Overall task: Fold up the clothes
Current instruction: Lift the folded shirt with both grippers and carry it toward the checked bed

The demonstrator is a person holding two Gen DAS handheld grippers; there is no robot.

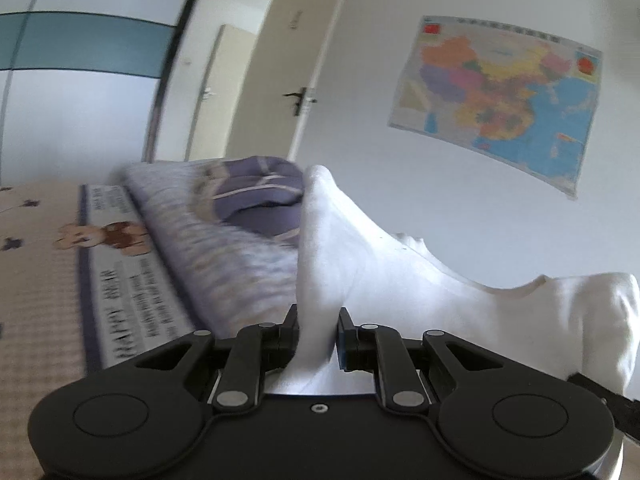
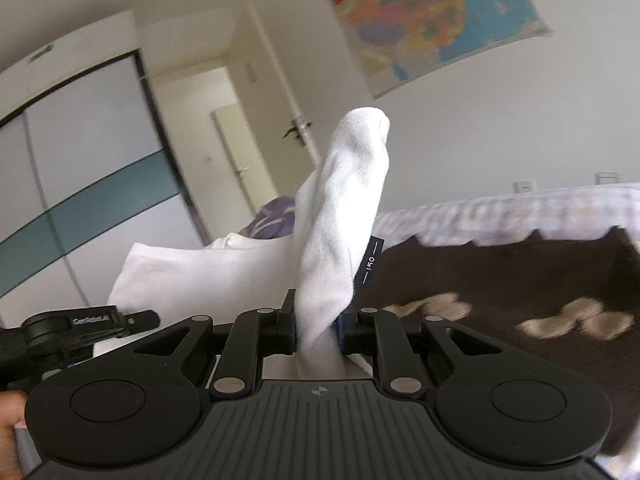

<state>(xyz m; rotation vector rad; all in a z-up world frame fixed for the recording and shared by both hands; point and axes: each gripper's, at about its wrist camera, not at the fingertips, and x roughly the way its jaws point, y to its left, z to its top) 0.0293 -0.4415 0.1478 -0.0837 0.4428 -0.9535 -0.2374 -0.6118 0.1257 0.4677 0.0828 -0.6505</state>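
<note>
A white garment (image 1: 400,280) hangs stretched in the air between both grippers. My left gripper (image 1: 318,334) is shut on a bunched corner of it, and the cloth rises in a peak above the jaws and runs off to the right. My right gripper (image 2: 316,326) is shut on another bunched corner of the white garment (image 2: 344,208), which stands up as a tall fold with a small black size tag (image 2: 372,262) at its side. The cloth spreads left toward the left gripper's black finger (image 2: 96,324), seen at the left edge. The garment's lower part is hidden behind the gripper bodies.
A bed with a beige cartoon-print sheet (image 1: 48,264) and a striped purple quilt (image 1: 224,240) lies below on the left. A dark brown blanket (image 2: 500,280) covers the bed at right. A wall map (image 1: 500,108), an open door (image 1: 304,100) and a wardrobe (image 2: 80,184) stand behind.
</note>
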